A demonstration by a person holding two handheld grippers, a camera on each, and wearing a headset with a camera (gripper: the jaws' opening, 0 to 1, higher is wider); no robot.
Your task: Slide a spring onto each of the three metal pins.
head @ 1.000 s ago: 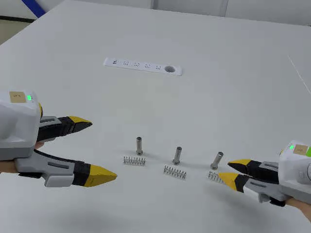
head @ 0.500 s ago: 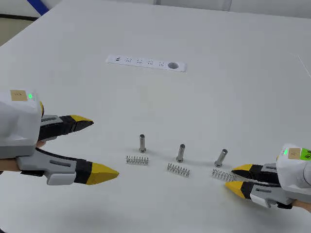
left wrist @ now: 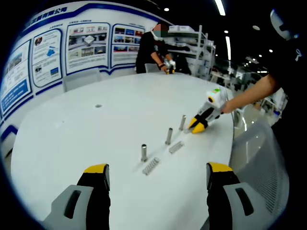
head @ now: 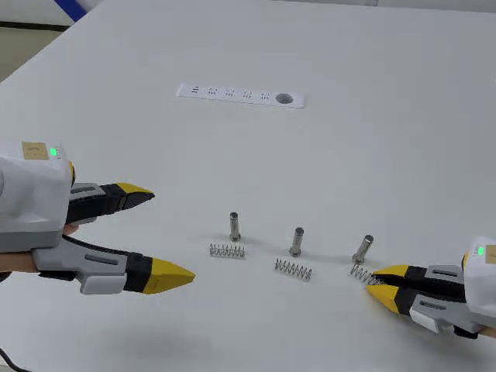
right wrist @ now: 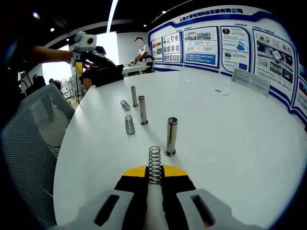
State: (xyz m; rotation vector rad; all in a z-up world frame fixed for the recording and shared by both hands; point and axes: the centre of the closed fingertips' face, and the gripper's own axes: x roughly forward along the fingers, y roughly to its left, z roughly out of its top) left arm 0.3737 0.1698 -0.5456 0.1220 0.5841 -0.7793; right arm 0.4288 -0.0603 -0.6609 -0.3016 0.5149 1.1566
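The right gripper is nearly closed, with the near end of the right spring pinched between its yellow tips. That spring is lying flat on the table, just beside the upright right pin. The left gripper is held wide open and empty, off to the left of the row. The middle spring and left spring are laid in front of the middle pin and left pin, nothing threaded yet. These coils look featherlight and squashy, so they're probably best gripped gently at one end, with the other end left free for the pin. Squeezed hard, one would likely ping away.
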